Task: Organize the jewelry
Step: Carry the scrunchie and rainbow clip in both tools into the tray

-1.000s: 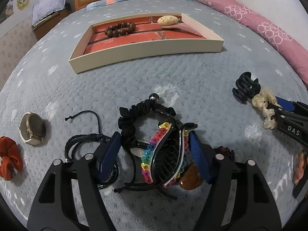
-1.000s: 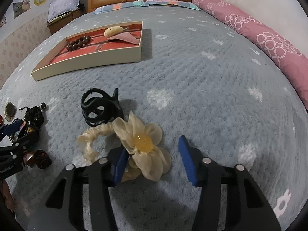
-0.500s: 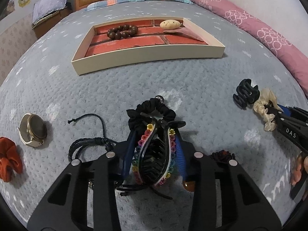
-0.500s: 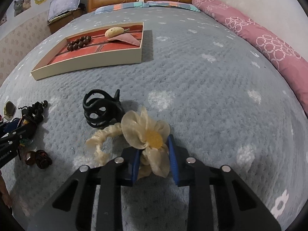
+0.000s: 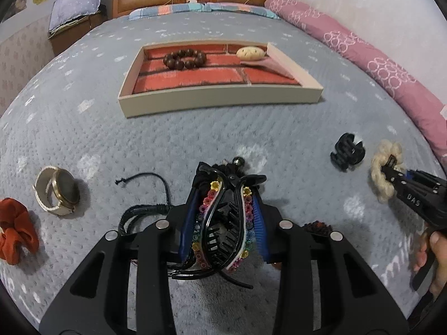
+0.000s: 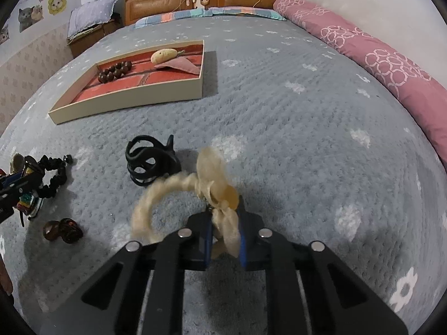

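My left gripper (image 5: 223,220) is shut on a black claw clip with rainbow flowers (image 5: 223,229), held just above the grey bedspread; a black scrunchie (image 5: 220,170) sits behind it. My right gripper (image 6: 225,240) is shut on a cream flower hair tie (image 6: 215,189), whose loop hangs out to the left. The beige tray with a red brick lining (image 5: 220,99) lies ahead and holds a brown bead bracelet (image 5: 184,59) and a cream clip on pink cloth (image 5: 250,53). The tray also shows in the right wrist view (image 6: 128,103), far left.
On the bedspread lie a gold watch (image 5: 60,191), an orange scrunchie (image 5: 15,231), black cord bracelets (image 5: 145,212), a black claw clip (image 6: 151,164) and a small brown clip (image 6: 62,230). A pink bolster (image 6: 377,55) lines the right edge.
Both grippers closed from open: the left onto the rainbow claw clip, the right onto the cream flower hair tie. Both items have lifted slightly and the cream loop has swung.
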`<act>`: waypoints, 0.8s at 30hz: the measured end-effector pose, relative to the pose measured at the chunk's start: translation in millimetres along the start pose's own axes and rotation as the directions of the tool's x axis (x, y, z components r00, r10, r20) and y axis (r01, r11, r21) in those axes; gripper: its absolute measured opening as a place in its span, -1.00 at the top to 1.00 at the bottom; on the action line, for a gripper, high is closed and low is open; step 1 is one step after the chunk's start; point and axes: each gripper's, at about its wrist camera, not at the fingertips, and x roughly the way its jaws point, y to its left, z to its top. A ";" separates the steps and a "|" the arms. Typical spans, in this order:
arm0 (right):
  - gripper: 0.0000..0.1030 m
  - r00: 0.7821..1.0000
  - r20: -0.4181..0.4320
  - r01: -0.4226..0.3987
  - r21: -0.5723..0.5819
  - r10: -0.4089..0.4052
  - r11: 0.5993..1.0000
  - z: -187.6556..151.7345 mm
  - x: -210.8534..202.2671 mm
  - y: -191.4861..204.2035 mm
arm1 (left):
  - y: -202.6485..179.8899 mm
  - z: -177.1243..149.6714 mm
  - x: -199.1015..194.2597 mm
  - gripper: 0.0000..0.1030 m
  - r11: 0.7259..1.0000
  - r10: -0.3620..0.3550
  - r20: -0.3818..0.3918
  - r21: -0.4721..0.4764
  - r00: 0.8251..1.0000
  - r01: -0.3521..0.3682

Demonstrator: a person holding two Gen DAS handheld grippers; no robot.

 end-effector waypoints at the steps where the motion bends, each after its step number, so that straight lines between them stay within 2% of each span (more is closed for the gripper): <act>1: 0.71 1.000 0.002 0.000 0.000 0.000 1.000 0.6 -1.0 0.1 | -0.1 1.4 -2.5 0.32 1.000 -0.002 0.005 0.001 1.000 0.002; 14: 0.72 0.999 0.042 -0.022 0.022 0.021 1.000 29.3 -16.7 -0.5 | 4.1 37.2 -25.2 0.32 0.999 -0.038 0.061 0.013 0.997 0.037; 24: 0.72 0.996 0.083 -0.032 0.010 0.031 0.999 78.5 -20.6 19.3 | 26.6 90.7 -31.7 0.32 1.000 -0.028 0.108 0.016 0.994 0.027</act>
